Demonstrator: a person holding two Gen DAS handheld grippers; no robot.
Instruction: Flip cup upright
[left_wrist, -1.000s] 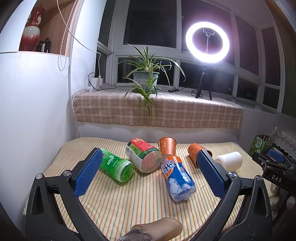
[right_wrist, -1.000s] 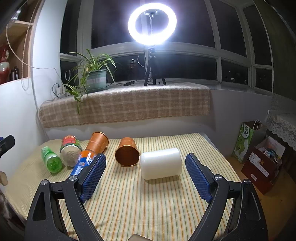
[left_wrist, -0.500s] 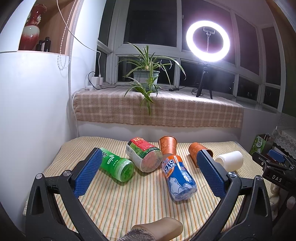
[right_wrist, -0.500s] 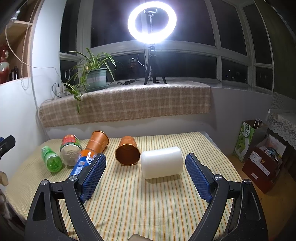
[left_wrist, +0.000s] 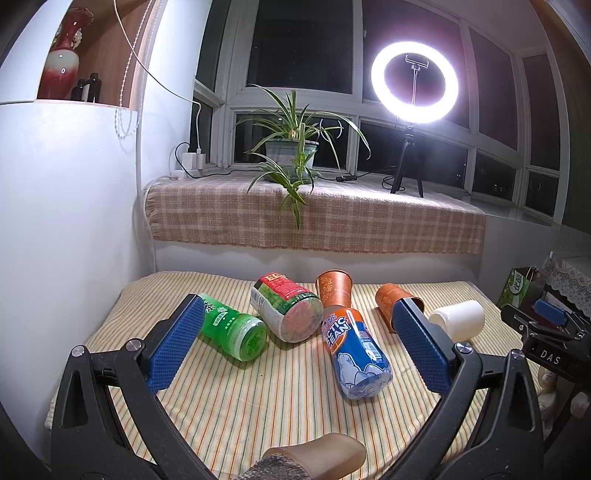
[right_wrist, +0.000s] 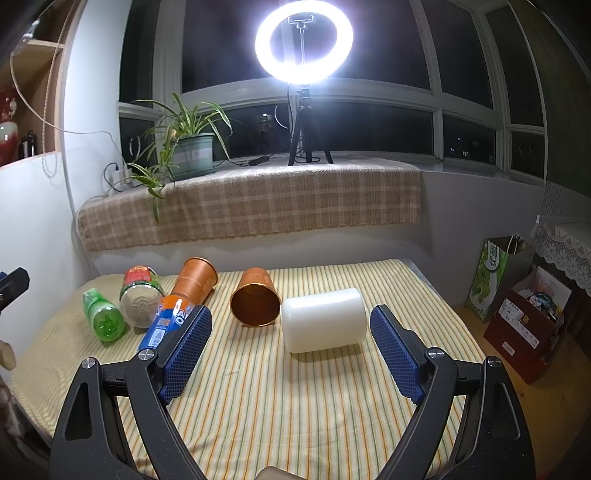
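A white cup (right_wrist: 324, 320) lies on its side on the striped table, also in the left wrist view (left_wrist: 460, 318). Beside it lies an orange cup (right_wrist: 255, 302) with its mouth toward me, also seen in the left wrist view (left_wrist: 392, 298). A second orange cup (right_wrist: 195, 278) lies further left, shown in the left wrist view (left_wrist: 334, 288). My right gripper (right_wrist: 290, 349) is open and empty, just short of the white cup. My left gripper (left_wrist: 301, 338) is open and empty, held above the bottles.
Three bottles lie on the table: green (left_wrist: 231, 326), red-and-green label (left_wrist: 286, 311), blue-and-orange (left_wrist: 356, 352). Behind is a sill with a checked cloth (right_wrist: 255, 205), a plant (right_wrist: 186, 147) and a ring light (right_wrist: 303, 40). Bags and boxes (right_wrist: 517, 291) stand on the floor at right.
Both grippers have drifted very slightly; the right one sits a little nearer the white cup. Nothing on the table has moved.
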